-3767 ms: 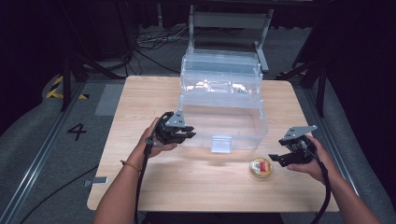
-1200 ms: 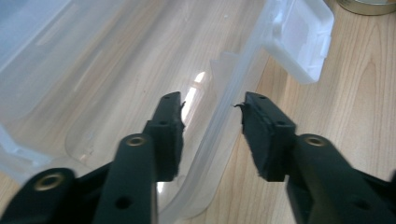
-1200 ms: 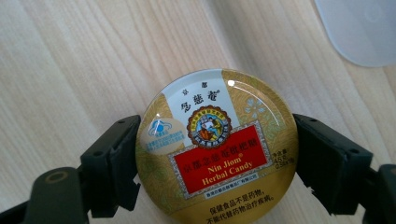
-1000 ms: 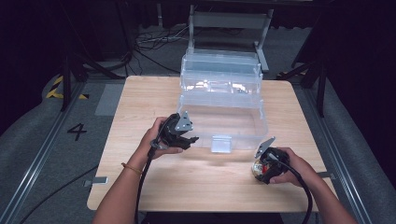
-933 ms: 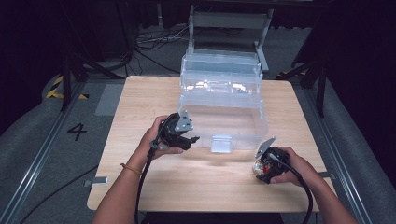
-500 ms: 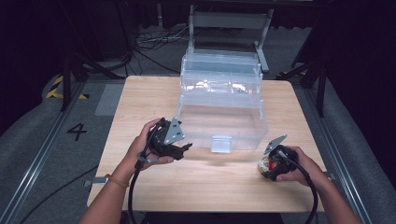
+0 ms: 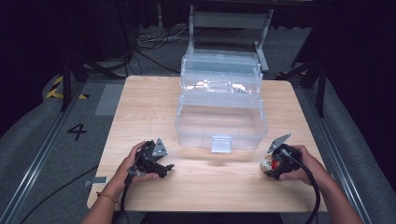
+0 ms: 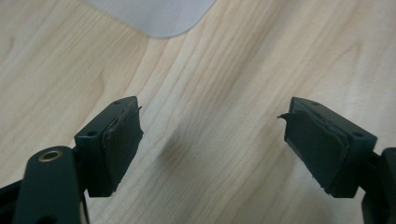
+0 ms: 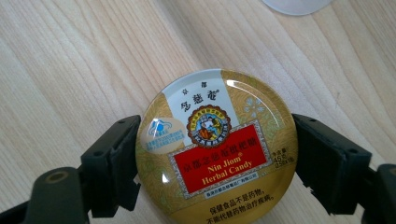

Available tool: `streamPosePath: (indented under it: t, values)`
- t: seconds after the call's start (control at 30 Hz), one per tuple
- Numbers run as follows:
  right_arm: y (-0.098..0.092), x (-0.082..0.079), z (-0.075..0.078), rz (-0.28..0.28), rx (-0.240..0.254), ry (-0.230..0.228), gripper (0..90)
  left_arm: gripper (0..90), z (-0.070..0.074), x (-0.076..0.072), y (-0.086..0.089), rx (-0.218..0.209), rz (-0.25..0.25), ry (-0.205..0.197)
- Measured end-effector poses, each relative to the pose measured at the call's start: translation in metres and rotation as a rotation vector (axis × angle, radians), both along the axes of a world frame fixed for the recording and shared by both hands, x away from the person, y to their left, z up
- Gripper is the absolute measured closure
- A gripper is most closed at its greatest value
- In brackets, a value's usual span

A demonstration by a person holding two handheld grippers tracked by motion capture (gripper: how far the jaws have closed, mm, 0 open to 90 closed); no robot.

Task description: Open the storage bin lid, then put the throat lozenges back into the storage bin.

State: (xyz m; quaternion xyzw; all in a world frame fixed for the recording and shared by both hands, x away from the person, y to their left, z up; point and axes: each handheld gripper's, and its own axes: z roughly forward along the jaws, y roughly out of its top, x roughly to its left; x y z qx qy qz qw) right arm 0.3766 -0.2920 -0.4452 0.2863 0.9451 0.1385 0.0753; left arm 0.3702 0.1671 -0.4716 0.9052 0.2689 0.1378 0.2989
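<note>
Claw, right [image 9: 215,158]: closed around round gold candy tin [image 9: 216,145], pads touching its rim on both sides
Claw, left [image 8: 211,140]: spread wide, just been opening, nothing between pads, low over bare wood
Counter [image 7: 140,116]: light wood, carrying everything
Clear plastic box [image 7: 219,119]: mid-counter, tiered trays raised behind
Candy tin: flat on counter, near right front corner of box [image 7: 268,163]
</note>
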Motion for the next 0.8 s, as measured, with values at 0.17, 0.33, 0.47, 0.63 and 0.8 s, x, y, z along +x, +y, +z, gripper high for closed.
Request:
streamPosePath:
  t: [0.17,0.33,0.47,0.63,0.8]
  values:
    - [-0.001,0.001,-0.001,0.003,-0.014,-0.002,20.8,16.3,-0.011,0.006,0.009,-0.103,0.012,0.056]
    - [-0.001,0.0,0.0,0.007,-0.017,-0.008,20.8,14.7,-0.014,0.006,0.012,-0.129,0.002,0.034]
    - [-0.003,0.0,0.001,-0.002,-0.015,-0.012,20.8,14.5,-0.015,0.006,0.011,-0.13,0.012,0.035]
    - [-0.003,0.0,0.005,0.005,-0.009,-0.02,20.8,14.1,-0.015,0.003,0.011,-0.128,0.044,0.033]
    - [-0.003,0.001,0.008,0.009,-0.003,-0.032,20.8,13.2,-0.015,0.003,0.01,-0.127,0.051,0.033]
